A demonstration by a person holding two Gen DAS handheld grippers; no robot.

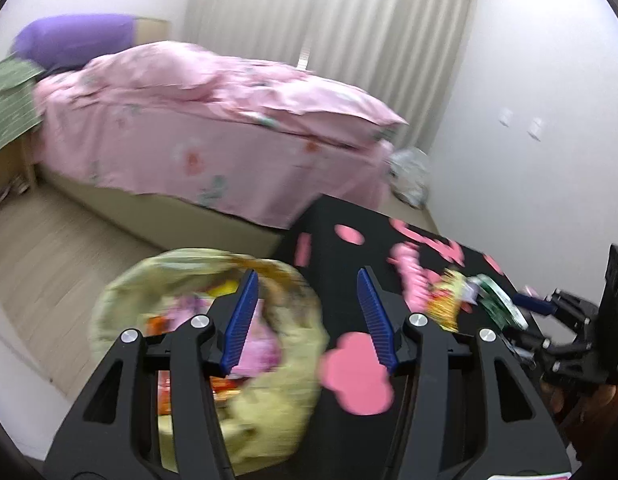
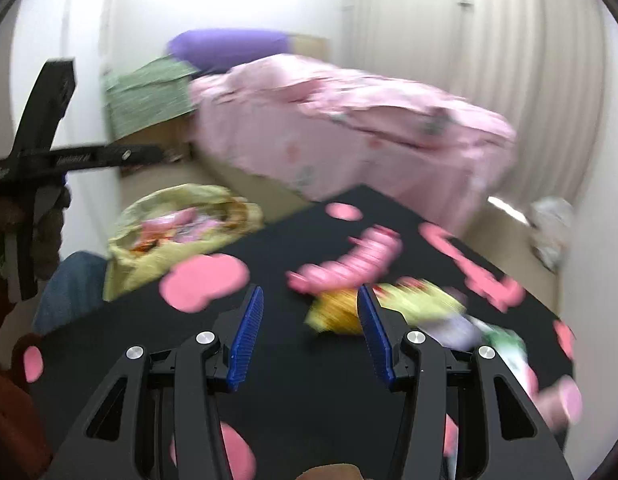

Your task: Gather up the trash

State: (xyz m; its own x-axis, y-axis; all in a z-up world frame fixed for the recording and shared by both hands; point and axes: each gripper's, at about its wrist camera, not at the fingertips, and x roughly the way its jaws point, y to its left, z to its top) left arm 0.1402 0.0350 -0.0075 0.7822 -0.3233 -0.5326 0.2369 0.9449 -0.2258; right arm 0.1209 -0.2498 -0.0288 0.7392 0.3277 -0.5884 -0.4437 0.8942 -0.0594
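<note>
We are partway through the collecting, by our reading. The yellow-green trash bag sits open on the floor beside the black desk, directly under and ahead of the left tool, and it already holds a heap of wrappers in pink, orange and yellow, so a good share of the trash looks to be in. The left tool's blue pads stand apart with nothing between them; we judge it empty, hanging over the mouth of the bag. The right tool is likewise parted and grips nothing, pointed down at the desk. What is left lies just ahead of that right tool and to its right: a yellow snack wrapper close off its right pad, a pale purple packet beside that, and a green and white packet further to the right near the desk's edge. The blur keeps us from telling whether these touch one another. The pink shapes on the desk read to us as its printed pattern, not trash. Beyond the desk stands the bed, and by the wall past its foot lies a crumpled whitish bundle, which may be more trash, though we cannot tell. So at least three pieces remain to be lifted and carried across to the bag.
</note>
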